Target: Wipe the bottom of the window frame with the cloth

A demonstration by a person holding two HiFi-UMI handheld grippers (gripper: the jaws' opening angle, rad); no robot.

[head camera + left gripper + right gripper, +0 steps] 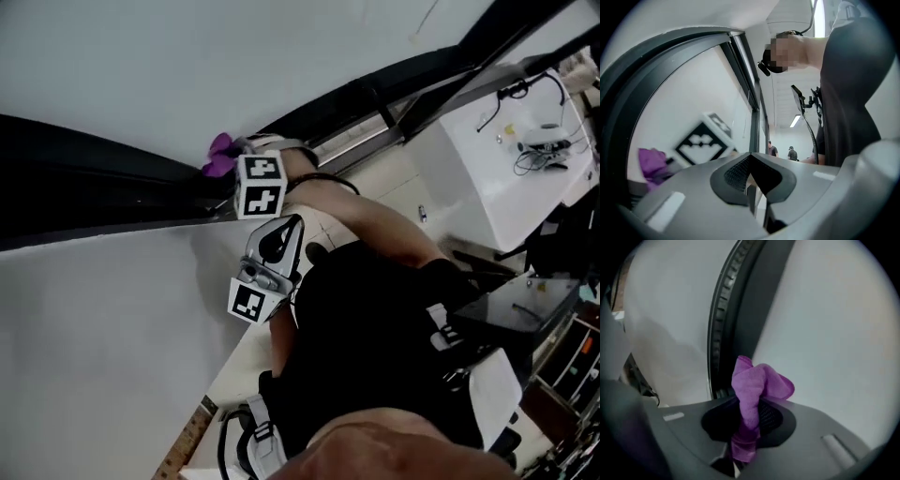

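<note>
Two tools. The right tool (749, 418) pinches one purple cloth (757, 380) by the dark window frame (740, 319). The left tool (751, 173) looks shut, empty.

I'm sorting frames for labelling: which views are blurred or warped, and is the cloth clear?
Head view: tilted, evenly lit, the cloth small but distinct. Left gripper view: fisheye bends the window frame, cloth soft at the edge. Right gripper view: dark corners, cloth sharp in the right gripper.
</note>
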